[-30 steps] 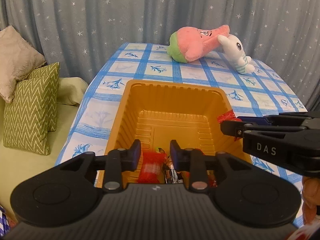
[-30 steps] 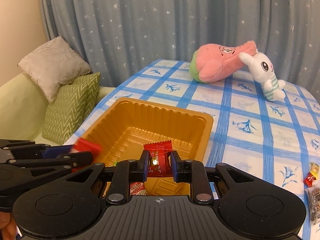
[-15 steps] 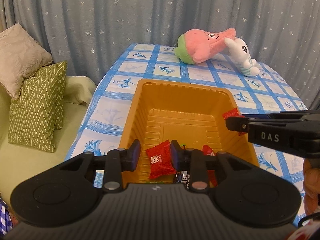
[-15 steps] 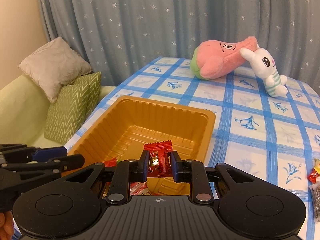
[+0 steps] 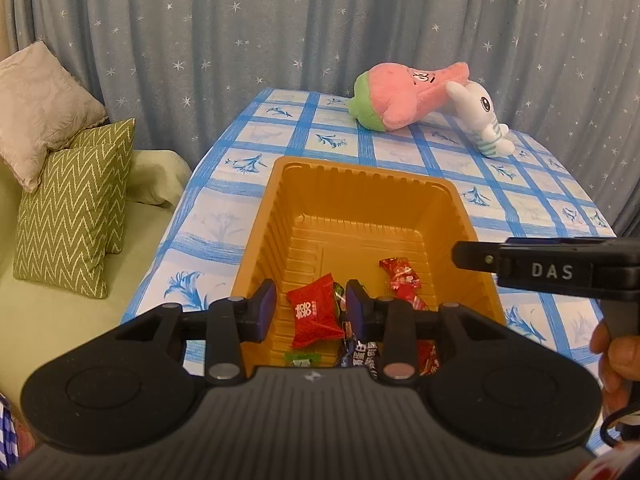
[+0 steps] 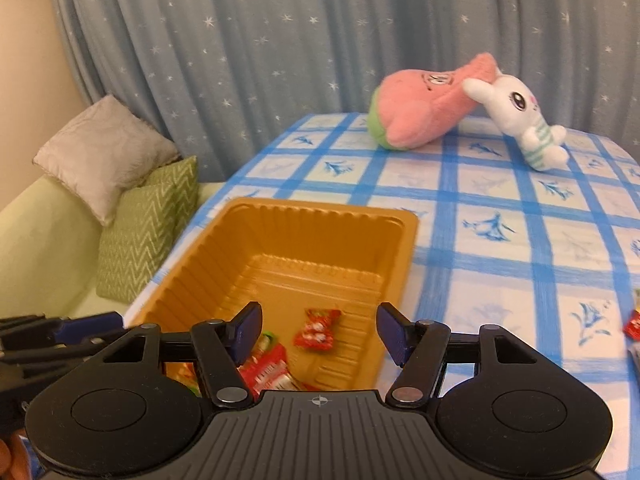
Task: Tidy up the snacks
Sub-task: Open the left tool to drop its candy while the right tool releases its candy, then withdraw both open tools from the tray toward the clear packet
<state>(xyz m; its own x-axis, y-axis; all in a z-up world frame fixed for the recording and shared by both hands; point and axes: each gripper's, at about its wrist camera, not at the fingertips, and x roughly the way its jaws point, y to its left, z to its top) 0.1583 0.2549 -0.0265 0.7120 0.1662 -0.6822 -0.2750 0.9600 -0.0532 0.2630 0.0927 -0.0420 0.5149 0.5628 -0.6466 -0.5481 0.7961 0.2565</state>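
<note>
Item 1, nearest: my left gripper [image 5: 311, 309], jaws opening and still narrow. A red packet [image 5: 316, 315] with white characters I cannot read shows between its blue pads; whether either pad touches it I cannot tell.

Item 2: my right gripper [image 6: 318, 330], jaws opening and now wide, with nothing between them. In the left wrist view it enters from 3 o'clock with "DAS" in white on its black side; fingers of my hand [image 5: 614, 356] show below it.

Item 3: orange tray [image 5: 360, 176], ribbed walls, directly below and ahead of both grippers. A red twist-wrapped candy [image 6: 318, 329] with small white print, too small to read, lies loose on the floor of the tray, seen through the gap of the right gripper. More wrappers, red, green and a dark one with white lettering I cannot make out, are heaped at the tray's near end at 6 o'clock.

Item 4: tablecloth [image 6: 496, 256], blue check with flower motifs. A red wrapper [image 6: 633, 322] lies on it at 3 o'clock, well apart from the tray.

Item 5, far end at 12 to 1 o'clock: pink plush [image 6: 420, 112] touching a white rabbit plush [image 6: 524, 120].
</note>
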